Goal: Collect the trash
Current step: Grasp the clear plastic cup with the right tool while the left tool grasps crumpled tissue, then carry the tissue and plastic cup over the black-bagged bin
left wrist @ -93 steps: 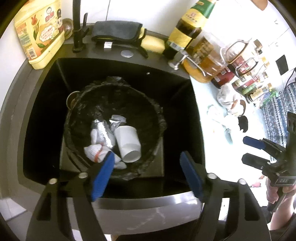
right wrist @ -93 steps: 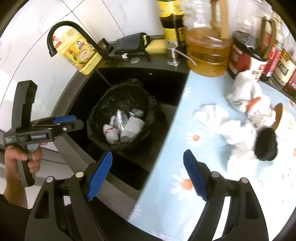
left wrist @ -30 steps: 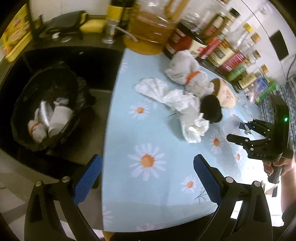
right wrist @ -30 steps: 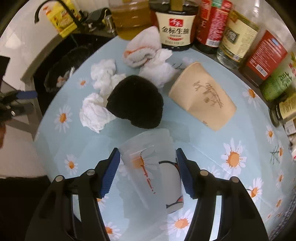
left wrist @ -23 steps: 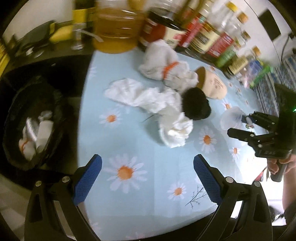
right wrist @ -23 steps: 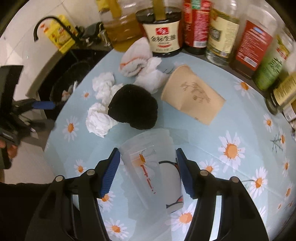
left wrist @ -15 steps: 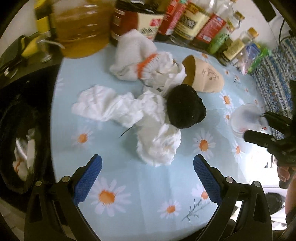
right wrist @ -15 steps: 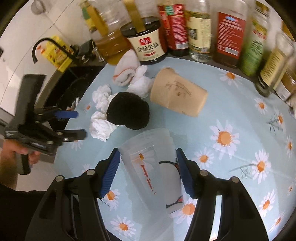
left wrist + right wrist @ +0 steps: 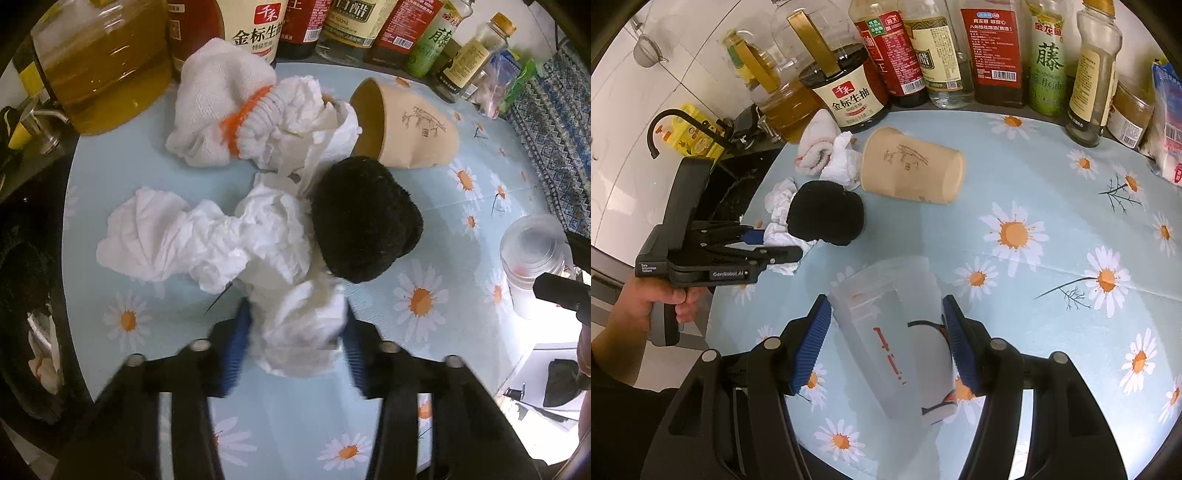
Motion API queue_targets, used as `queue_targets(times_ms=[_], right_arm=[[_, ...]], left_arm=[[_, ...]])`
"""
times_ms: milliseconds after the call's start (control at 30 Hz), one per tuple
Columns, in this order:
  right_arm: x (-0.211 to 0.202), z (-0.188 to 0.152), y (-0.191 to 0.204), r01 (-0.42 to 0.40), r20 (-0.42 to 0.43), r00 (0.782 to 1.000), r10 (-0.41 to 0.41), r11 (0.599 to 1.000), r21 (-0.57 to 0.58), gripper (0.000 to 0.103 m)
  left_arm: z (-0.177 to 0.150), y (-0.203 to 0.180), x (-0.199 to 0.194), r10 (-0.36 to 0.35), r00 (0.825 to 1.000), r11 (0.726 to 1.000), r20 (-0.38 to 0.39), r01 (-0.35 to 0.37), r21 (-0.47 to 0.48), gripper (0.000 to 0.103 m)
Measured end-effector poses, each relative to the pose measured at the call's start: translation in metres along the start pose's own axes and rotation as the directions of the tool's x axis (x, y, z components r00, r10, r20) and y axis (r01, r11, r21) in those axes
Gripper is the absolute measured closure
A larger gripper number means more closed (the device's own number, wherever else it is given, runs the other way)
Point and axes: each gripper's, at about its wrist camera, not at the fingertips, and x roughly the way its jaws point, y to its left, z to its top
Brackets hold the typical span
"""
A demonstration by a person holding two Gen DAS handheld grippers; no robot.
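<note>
Crumpled white tissue (image 9: 299, 332) and clear cup (image 9: 897, 332) (tipped over).

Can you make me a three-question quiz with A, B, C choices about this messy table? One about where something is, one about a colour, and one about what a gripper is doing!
1. Where is the fuzzy black ball?
A. Against the white tissues
B. Inside the paper cup
C. On a bottle

2. What colour is the band on the rolled white cloth?
A. Green
B. Orange
C. Purple

3. What is the right gripper doing?
A. Hanging open
B. Holding a clear plastic cup
C. Holding a spoon

Answers: 1 A, it touches the crumpled tissue. 2 B, an orange stripe wraps it. 3 B, the clear plastic cup sits between its blue pads.
</note>
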Motion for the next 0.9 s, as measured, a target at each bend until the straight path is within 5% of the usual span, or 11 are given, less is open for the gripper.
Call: queue_targets(times_ms=[267,900], right_arm=[[-0.001,0.002,0.004,-0.005,0.014,1.000,0.005,1.000,-0.013,0.042],[0.009,0.024,0.046,-0.082,0.024,0.996,0.084,0.993,-0.079,0.043]], left_arm=[[-0.006,0.005,-0.018,-0.020,0.999,1.000,0.037,0.020,-0.004,0.082],[-0.046,0.032,-0.098,-0.003,0.984,0.995,0.179,0.020,-0.093,0.084]])
